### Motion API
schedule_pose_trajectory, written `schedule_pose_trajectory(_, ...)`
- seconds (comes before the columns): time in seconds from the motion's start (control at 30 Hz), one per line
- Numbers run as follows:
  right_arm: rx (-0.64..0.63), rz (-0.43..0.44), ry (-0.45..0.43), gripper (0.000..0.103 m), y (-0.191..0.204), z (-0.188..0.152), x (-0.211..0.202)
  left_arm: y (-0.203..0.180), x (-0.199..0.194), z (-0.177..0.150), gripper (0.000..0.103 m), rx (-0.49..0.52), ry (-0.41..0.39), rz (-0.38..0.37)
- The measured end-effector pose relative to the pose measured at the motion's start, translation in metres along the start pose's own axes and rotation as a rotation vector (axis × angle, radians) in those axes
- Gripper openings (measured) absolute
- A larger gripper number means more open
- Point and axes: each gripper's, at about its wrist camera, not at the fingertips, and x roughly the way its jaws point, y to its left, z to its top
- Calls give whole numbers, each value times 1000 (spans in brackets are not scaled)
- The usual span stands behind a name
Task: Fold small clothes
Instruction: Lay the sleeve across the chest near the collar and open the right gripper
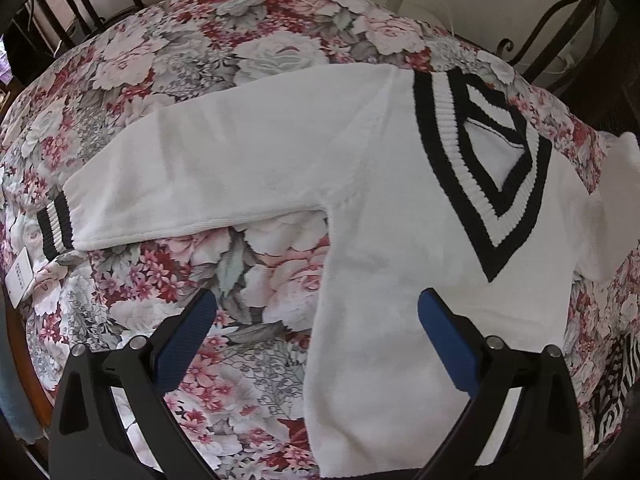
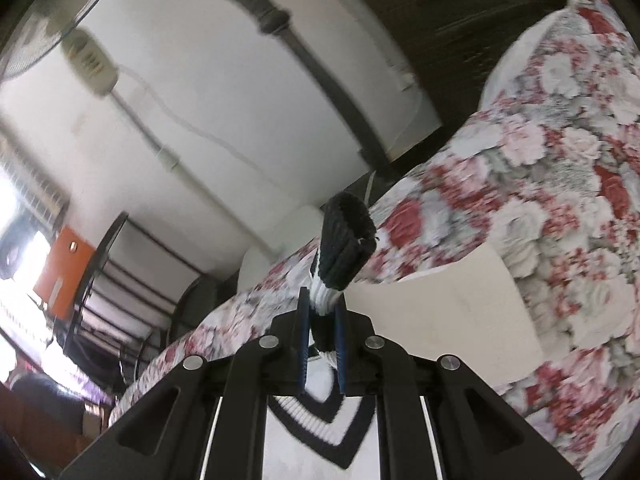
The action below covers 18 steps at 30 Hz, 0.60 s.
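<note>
White sweater (image 1: 248,168) with black-and-white V-neck trim (image 1: 480,152) lay front-up on a floral-covered bed (image 1: 192,52). One sleeve was spread flat out to the side, its striped cuff (image 1: 54,224) near the bed edge, a paper tag (image 1: 18,276) just beside it. Left gripper (image 1: 316,332) hovered pointing steeply down over the side edge of the sweater body, fingers spread wide with nothing between them, one pad over bare bedspread, the other over white fabric. Right gripper (image 2: 322,340) was clenched on the other sleeve's ribbed cuff (image 2: 346,248), which stuck out past the fingers, black end flopped over, lifted clear of the bed. The neck trim showed directly under the right gripper in its own view, so the cuff seemed to be over the chest. Background there was blurred. Step in hand, as I read it: first sleeve fold, right side, cuff being carried inward across the body. Next move calls for laying that sleeve flat over the chest and letting go without bunching; then the left gripper needs to pinch the spread sleeve near its cuff and bring it across too. Risk: soft knit sagging or twisting on release.
</note>
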Motion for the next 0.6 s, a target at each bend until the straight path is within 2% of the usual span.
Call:
schedule_pose_trajectory(0.33, -154, 40, 98, 12, 63, -55, 38, 17, 2, 3, 98, -37, 12, -15)
schedule_pose_trajectory(0.6, -275, 6, 187, 12, 76, -100, 67, 22, 2, 6, 98, -57, 14, -25)
